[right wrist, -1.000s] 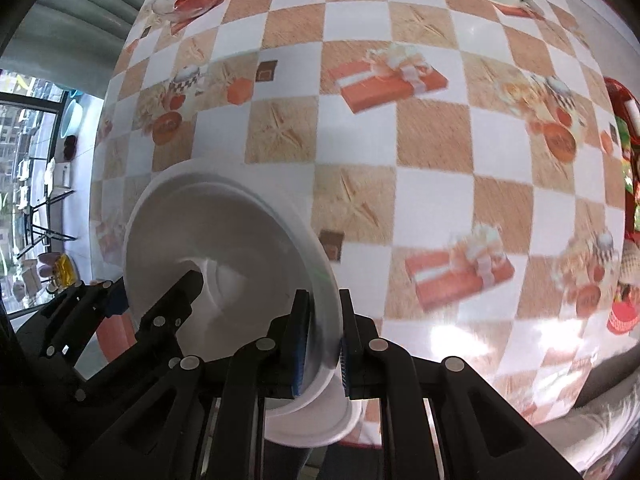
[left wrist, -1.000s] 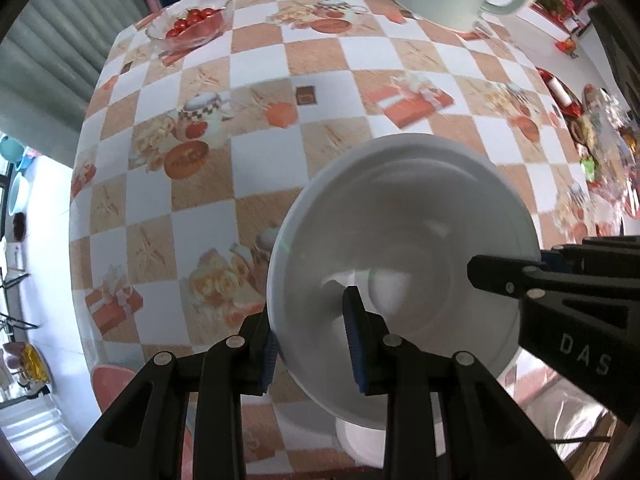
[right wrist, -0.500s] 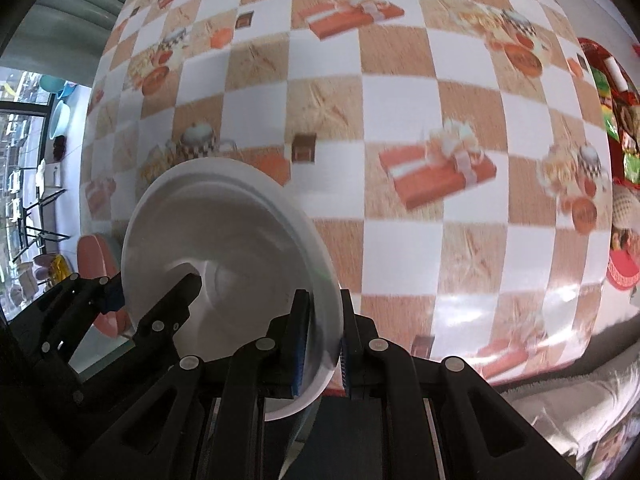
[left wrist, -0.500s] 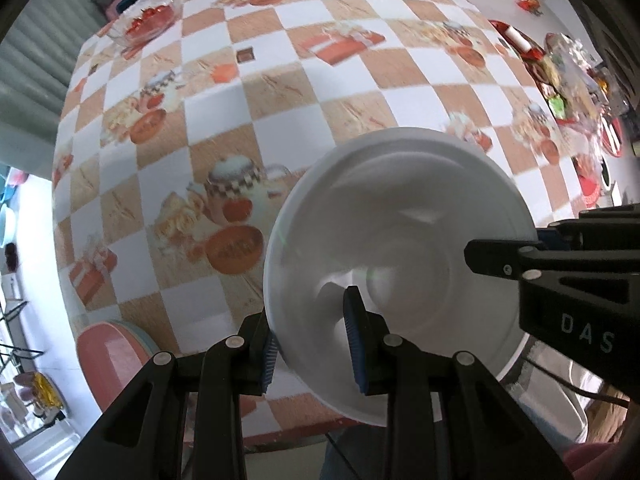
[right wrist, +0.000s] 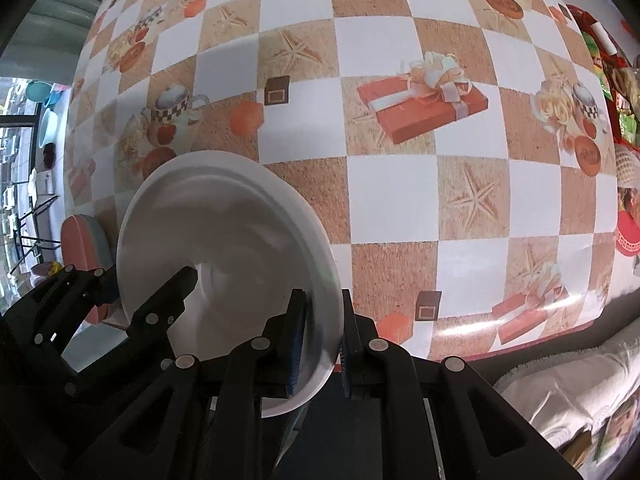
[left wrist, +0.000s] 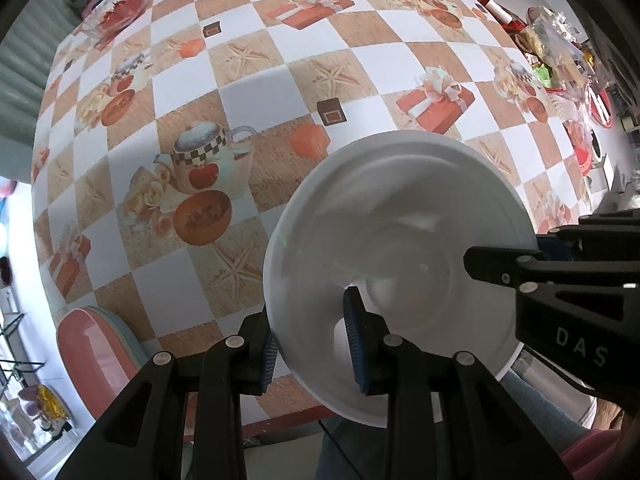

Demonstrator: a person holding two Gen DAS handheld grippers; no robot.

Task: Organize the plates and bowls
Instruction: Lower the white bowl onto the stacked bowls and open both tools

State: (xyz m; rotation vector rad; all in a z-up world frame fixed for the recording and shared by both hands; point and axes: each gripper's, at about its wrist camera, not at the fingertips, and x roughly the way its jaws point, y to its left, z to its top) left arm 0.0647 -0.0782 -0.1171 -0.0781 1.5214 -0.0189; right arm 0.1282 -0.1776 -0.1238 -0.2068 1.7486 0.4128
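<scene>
White and smooth, the bowl (left wrist: 400, 264) hangs in the air above the near edge of the table (left wrist: 280, 60), which wears a checkered oilcloth, and both grippers hold it by opposite sides of its rim. The left gripper (left wrist: 312, 348) straddles the rim on the left side, one finger inside the bowl and one outside; its jaws have just been opening a little, and a small gap shows between the pads and the wall, so this grip looks loose. The right gripper (right wrist: 320, 344) is pressed tightly on the rim at the right side, and I judge that it carries most of the weight. The bowl opens upward toward the cameras and is round, so it has no long axis; it lies directly between the two hands, equally near to each. The left wrist view shows the whole inside of the bowl and a glass dish (left wrist: 118, 6) with red fruit far away on the table. The right wrist view shows better the right pads (right wrist: 298, 344) squeezing the thin rim. A salmon-coloured stool (left wrist: 96, 356) stands below the table edge at the left.
</scene>
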